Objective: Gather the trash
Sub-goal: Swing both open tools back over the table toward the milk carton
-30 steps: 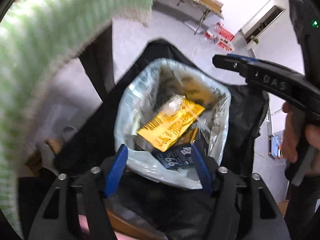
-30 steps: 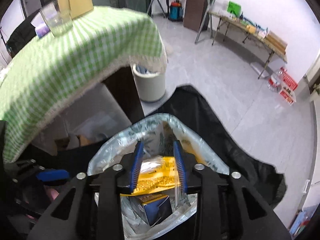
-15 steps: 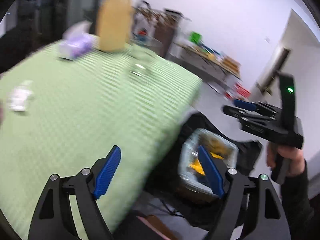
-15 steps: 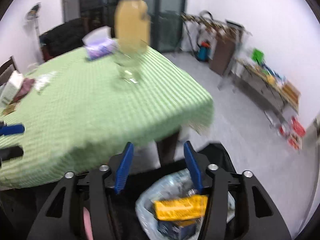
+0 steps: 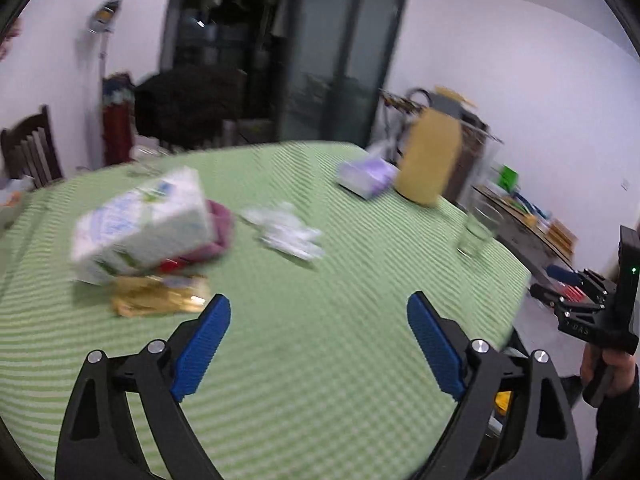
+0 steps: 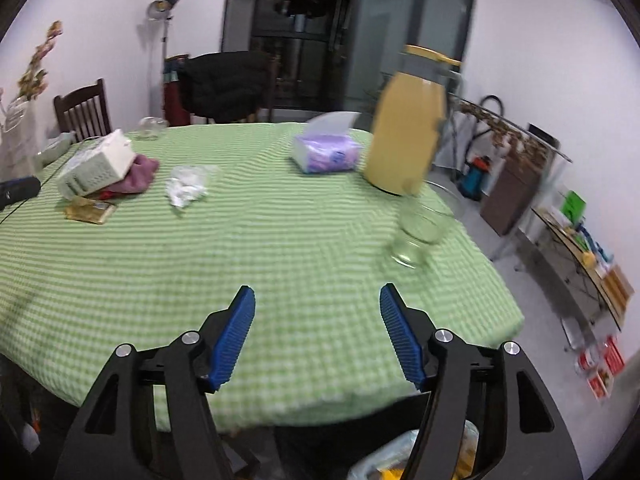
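Green checked tablecloth (image 6: 280,240) now filling both views, where a second ago both were looking down into lined trash bag; bag (image 6: 384,460) now just peeking below table edge. Both hands swinging back up for more. Yellow jug (image 6: 404,132), tissue pack (image 6: 326,154), glass (image 6: 418,236) standing right. Trash waiting far left: white carton (image 5: 144,224), gold wrapper (image 5: 160,298), crumpled wrapper (image 6: 186,186). Left gripper (image 5: 318,340) jaws spreading wide, empty. Right gripper (image 6: 316,332) jaws opening too, nothing between.

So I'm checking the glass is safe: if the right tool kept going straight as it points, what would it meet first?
Probably the bare green checked tablecloth; the glass stands off to the right of that line, though depth is unclear.
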Motion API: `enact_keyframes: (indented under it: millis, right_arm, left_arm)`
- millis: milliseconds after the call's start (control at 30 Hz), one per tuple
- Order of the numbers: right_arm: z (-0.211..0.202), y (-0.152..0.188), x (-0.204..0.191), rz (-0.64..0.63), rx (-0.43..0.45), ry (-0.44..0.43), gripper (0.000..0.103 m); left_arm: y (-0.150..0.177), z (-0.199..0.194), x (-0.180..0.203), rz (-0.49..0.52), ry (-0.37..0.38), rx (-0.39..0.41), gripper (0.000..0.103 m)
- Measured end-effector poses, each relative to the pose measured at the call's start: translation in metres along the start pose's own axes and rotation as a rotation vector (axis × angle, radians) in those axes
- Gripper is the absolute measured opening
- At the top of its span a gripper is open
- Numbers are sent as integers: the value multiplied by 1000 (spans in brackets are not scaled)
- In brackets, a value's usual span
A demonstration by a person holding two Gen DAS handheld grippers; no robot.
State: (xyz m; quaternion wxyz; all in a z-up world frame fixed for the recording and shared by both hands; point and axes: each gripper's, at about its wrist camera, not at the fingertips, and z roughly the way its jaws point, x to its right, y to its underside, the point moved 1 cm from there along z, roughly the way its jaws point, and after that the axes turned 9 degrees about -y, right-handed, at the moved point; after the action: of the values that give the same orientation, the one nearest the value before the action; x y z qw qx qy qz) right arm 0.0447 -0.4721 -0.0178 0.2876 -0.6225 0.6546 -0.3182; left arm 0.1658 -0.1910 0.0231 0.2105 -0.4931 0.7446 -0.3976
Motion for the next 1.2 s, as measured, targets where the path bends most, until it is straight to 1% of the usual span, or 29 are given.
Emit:
enact_keyframes:
  millis: [33,67,100,200,333,367,433,533,667,733,867,933,967,1033,1067,1200]
  right_arm:
    - [5,-5,-8,-9,1,-13,63]
    - [10,-9,-15,-19,2,-23,63]
    - [17,-14,-26,-36,3,-38,66]
    - [37,-29,-56,-89,5,-65,68]
    - [68,-47,-94,-156,-4,-106,68]
    - [74,-49,-100,-165,-5,-112,68]
    - [96,-57,-117,-194,-15,-131,68]
    - [122,-67,-134,-223,-30,-147,68]
    - [152,-80,-150,-228,-45,-178,68]
    - [164,-86,-155,-225,-60,-198,68]
    - [177,-92,-161,-218,-82,-220,68]
    - [183,-93,-164,-221,-94,-229,68]
    - [185,-92,-164,-223,-97,-229,68]
    - [192,-89,-165,-230,-113,-223,68]
    - [196,-87,-165,-230,-124,-217,68]
    - [211,-84,-159,-219,-163,-212,68]
  left_arm:
    - [-1,-4,-13,-5,-12,12,93]
    - [-2,-7,-26,-12,-28,27,94]
    - [-2,-10,-38,-17,-42,36,95]
    - [-2,-5,-72,-48,-107,48,96]
    - [6,17,-124,-100,-188,-8,96]
    - [10,26,-139,-114,-218,-36,96]
    - [17,38,-161,-144,-255,-83,96]
    - [25,46,-193,-187,-284,-124,96]
    - [24,51,-215,-212,-303,-122,96]
    - [19,54,-219,-199,-302,-114,96]
    - [2,63,-228,-129,-301,-105,96]
    - [-5,71,-235,-110,-300,-103,96]
    - [-8,78,-240,-97,-299,-111,96]
    - [-9,92,-248,-87,-326,-147,96]
    - [-9,102,-250,-68,-336,-175,96]
    - [-11,128,-250,15,-339,-215,96]
